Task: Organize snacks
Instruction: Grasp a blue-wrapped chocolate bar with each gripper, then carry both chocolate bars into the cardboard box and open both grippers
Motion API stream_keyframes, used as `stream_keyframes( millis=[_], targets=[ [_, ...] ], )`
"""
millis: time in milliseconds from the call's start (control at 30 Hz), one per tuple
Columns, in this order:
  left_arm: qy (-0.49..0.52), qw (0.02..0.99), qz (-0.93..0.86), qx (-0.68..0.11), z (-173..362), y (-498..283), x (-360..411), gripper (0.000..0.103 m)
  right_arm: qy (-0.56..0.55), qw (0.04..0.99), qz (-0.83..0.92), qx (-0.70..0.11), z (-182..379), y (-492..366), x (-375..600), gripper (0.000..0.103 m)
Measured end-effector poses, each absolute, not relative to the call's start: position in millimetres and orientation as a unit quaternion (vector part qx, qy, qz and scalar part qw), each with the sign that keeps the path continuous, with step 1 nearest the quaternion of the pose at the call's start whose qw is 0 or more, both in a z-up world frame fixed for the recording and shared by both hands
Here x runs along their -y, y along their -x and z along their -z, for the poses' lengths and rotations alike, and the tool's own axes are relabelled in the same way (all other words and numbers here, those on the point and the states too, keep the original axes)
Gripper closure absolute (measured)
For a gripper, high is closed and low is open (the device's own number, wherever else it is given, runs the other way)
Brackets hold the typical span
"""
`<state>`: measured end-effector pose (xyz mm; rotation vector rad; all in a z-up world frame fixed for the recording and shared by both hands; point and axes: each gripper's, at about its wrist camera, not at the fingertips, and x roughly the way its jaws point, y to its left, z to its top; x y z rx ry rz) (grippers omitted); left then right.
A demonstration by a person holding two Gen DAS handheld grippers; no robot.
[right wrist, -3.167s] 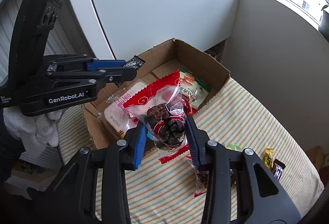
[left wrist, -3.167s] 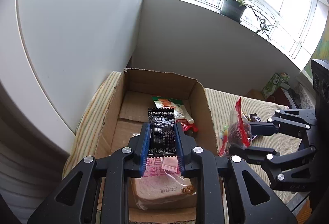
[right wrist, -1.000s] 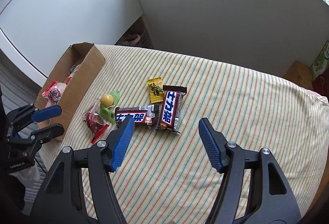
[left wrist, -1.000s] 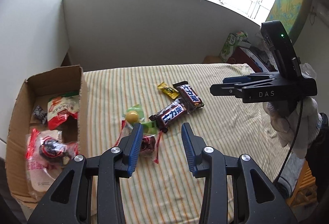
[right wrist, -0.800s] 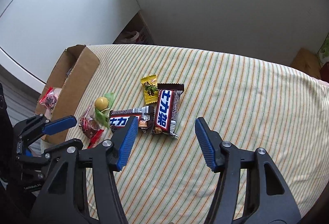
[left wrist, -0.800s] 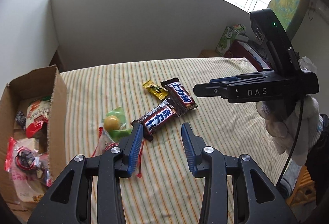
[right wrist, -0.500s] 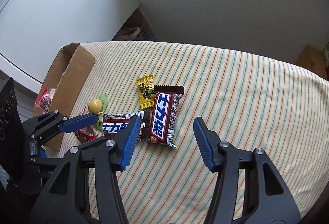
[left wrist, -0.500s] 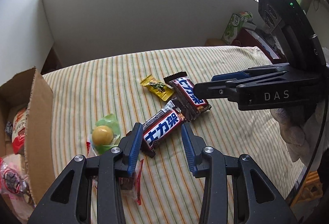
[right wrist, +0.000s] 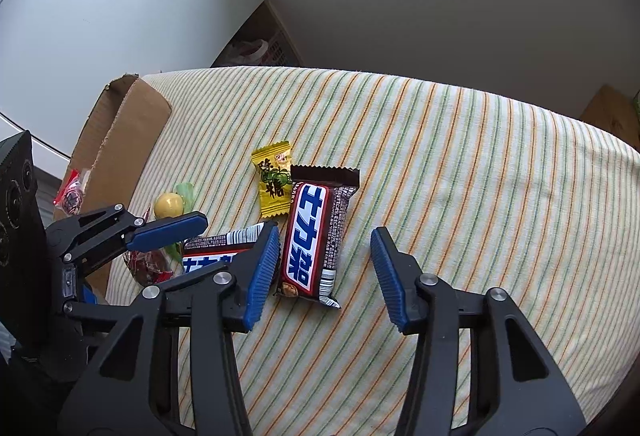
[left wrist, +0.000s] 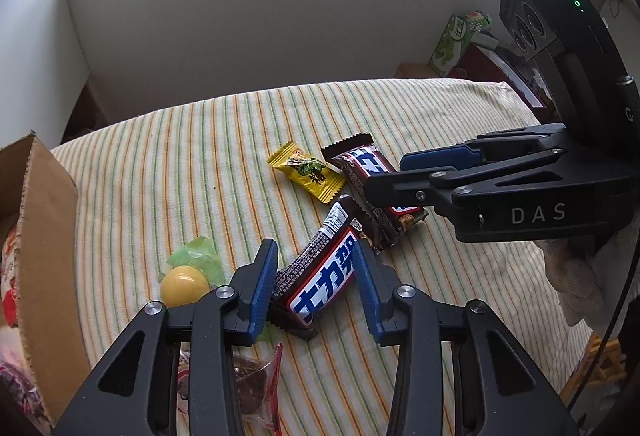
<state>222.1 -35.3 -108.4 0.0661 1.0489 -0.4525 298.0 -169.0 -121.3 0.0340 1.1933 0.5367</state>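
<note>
1. Left gripper [left wrist: 314, 286], jaws spread, straddles the near brown-and-blue wrapped chocolate bar [left wrist: 324, 278] on the striped desk cloth [left wrist: 200, 164]; its long axis runs near-left to far-right.
2. Right gripper [right wrist: 324, 272], jaws spread wide, brackets the second matching chocolate bar [right wrist: 314, 236], lying lengthwise along its reach.
3. Brown cardboard box [right wrist: 120, 132] sits far left.

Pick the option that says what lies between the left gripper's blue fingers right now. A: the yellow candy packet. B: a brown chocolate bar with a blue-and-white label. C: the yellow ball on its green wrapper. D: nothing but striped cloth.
B: in the left wrist view the left gripper stands open around the brown chocolate bar with a blue-and-white label, not yet closed on it.
</note>
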Motion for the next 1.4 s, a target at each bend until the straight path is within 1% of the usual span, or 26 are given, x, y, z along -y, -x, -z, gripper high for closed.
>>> stream_keyframes(
  millis=[233, 333, 500, 567, 633, 800, 1067, 1400],
  targets=[
    [-0.082, 0.834, 0.212, -0.502, 118.1, -215.2, 58.0, 0.065, -0.008, 0.792, -0.251, -0.557, 121.8, -298.5, 163.4, 0.054],
    [-0.076, 0.835, 0.204, -0.506, 122.8, -219.6, 59.8, 0.065, -0.002, 0.79, -0.251, -0.56, 123.3, -297.8, 159.2, 0.061],
    [-0.071, 0.836, 0.203, -0.505, 125.5, -222.6, 62.0, 0.066, 0.009, 0.789, -0.25, -0.561, 124.2, -295.7, 156.4, 0.067],
    [-0.061, 0.835, 0.205, -0.507, 126.4, -225.0, 60.9, 0.066, 0.005, 0.787, -0.251, -0.563, 124.5, -296.1, 158.2, 0.068],
    [-0.046, 0.835, 0.206, -0.508, 125.4, -224.6, 52.2, 0.067, 0.008, 0.787, -0.25, -0.564, 124.2, -295.8, 158.8, 0.071],
    [-0.036, 0.838, 0.199, -0.507, 122.1, -217.2, 40.4, 0.073, 0.019, 0.786, -0.247, -0.566, 121.8, -291.8, 157.4, 0.073],
    [-0.019, 0.841, 0.204, -0.501, 115.1, -196.3, 30.1, 0.075, 0.013, 0.787, -0.245, -0.566, 119.5, -276.4, 161.2, 0.073],
    [0.004, 0.848, 0.21, -0.486, 98.7, -172.2, 19.2, 0.076, 0.006, 0.798, -0.245, -0.551, 100.1, -251.1, 169.4, 0.073]
  ],
)
